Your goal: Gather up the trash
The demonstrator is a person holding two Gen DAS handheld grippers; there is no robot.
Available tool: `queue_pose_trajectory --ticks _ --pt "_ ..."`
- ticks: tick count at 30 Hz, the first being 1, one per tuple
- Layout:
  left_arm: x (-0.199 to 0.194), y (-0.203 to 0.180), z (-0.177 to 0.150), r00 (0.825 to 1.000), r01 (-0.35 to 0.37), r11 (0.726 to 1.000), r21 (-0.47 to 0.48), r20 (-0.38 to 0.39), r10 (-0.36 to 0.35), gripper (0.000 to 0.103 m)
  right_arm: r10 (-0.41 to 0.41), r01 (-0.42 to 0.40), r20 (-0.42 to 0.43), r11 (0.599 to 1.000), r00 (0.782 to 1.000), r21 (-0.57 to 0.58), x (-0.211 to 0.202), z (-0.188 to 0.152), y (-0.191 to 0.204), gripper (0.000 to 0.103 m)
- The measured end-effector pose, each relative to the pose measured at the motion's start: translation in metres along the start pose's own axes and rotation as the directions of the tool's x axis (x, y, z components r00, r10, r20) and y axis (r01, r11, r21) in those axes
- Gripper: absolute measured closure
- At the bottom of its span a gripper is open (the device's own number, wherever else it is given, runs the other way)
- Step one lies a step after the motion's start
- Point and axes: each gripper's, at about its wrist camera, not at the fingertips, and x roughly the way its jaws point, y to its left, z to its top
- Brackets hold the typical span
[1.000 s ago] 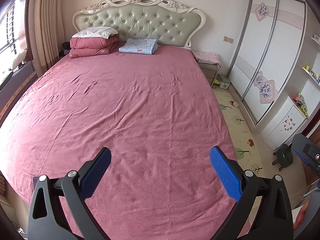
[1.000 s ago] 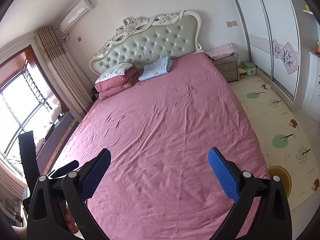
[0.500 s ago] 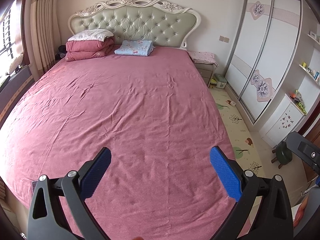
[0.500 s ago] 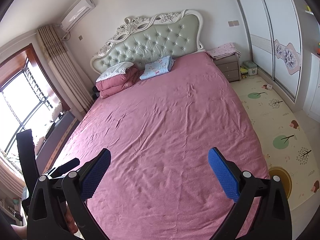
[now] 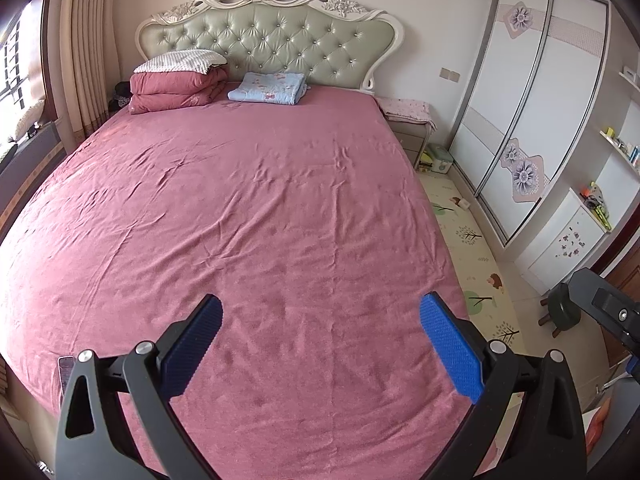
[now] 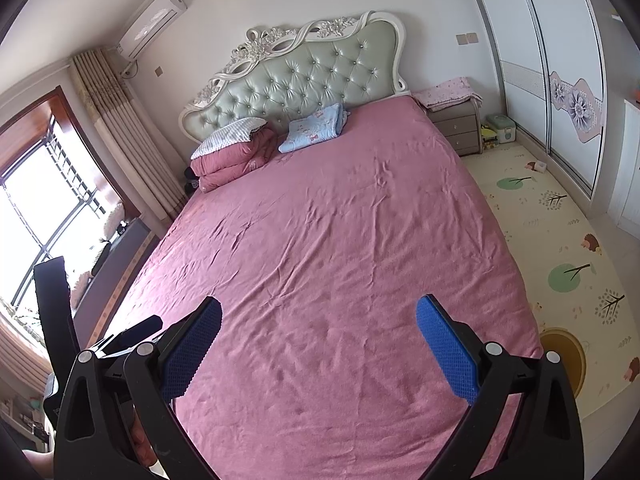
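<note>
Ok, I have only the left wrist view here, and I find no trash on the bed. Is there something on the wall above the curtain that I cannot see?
Observer: Yes. The right wrist view shows an air conditioner high on the wall, above the curtain.
Operator: And the play mat, what is on its near end?
Observer: The play mat has a large brown circle printed beside the foot of the bed.
Operator: Is the right hand-held gripper open?
Observer: Yes. The right hand-held gripper has its jaws wide apart and holds nothing.
</note>
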Motion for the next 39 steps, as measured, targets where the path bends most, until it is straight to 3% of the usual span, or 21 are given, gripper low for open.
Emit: queue_pose_trajectory --ticks 39 --pt "0.0039 0.0008 0.0026 0.999 0.032 0.999 -0.017 0.002 -0.032 0.004 0.007 -0.008 -0.023 1.0 1.0 -0.028 0.0082 0.0042 0.0029 0.009"
